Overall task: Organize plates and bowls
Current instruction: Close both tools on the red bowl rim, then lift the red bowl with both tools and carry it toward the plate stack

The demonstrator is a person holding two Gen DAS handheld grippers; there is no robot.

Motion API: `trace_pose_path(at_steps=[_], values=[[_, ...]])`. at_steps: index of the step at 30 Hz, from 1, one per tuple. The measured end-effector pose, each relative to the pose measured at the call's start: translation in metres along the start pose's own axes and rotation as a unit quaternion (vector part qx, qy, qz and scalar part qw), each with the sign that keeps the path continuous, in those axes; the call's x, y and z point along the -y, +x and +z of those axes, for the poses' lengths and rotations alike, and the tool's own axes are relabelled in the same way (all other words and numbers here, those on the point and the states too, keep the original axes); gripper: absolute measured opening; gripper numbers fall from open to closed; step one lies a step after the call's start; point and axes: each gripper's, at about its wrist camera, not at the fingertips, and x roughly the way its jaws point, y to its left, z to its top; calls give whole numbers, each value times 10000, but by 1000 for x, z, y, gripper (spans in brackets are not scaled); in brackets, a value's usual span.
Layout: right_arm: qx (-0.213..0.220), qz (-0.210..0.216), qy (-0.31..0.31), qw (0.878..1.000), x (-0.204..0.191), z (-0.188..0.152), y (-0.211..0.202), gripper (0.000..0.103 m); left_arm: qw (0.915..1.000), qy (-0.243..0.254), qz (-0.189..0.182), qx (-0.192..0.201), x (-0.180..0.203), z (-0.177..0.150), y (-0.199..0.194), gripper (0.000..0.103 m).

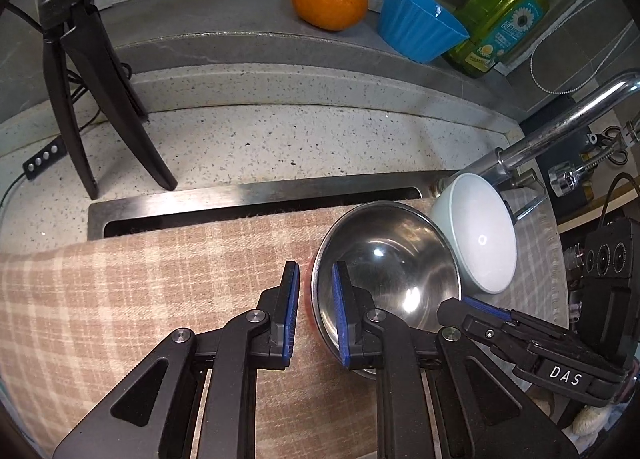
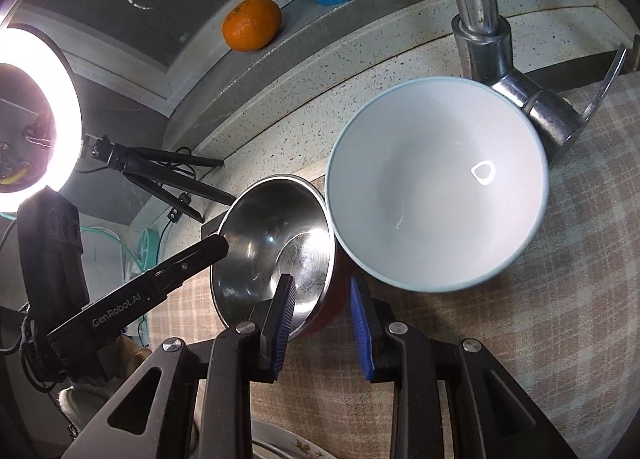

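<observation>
My left tongs (image 1: 316, 311) are matte black with blue ribbed pads, silver round screws at the pivots and triangular cut-outs in the linkage arms. My right tongs (image 2: 322, 323) are built the same. White lettering marks their sides: "DAS" on the right, "GenRobot.AI" on the left. Thin black cables trail behind each body.

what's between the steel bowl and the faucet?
The white bowl sits between the steel bowl and the faucet, rim against the steel bowl's rim. Clearest in the right wrist view; the left wrist view shows the same order.
</observation>
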Motion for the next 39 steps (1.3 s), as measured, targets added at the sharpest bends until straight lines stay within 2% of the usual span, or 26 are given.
trace_pose_path(at_steps=[5,6,8,16,39], values=[[4,-50,-27,10000,-3,1,1,20,10000,41,-20,-15,2,1,3,14],[2,-78,-37,10000,-4,2,2,18,10000,60,-28,-20,3,1,3,11],[-7,-115,-37,9999,-4,2,1,16,10000,98,3,-8,4,2,4,11],[-15,-160,-91,9998,-5,0,0,14,9999,115,18,47,4,-2,-4,11],[71,29,-392,9992,-39,-31,-33,12,9984,55,33,557,3,-36,-72,11]])
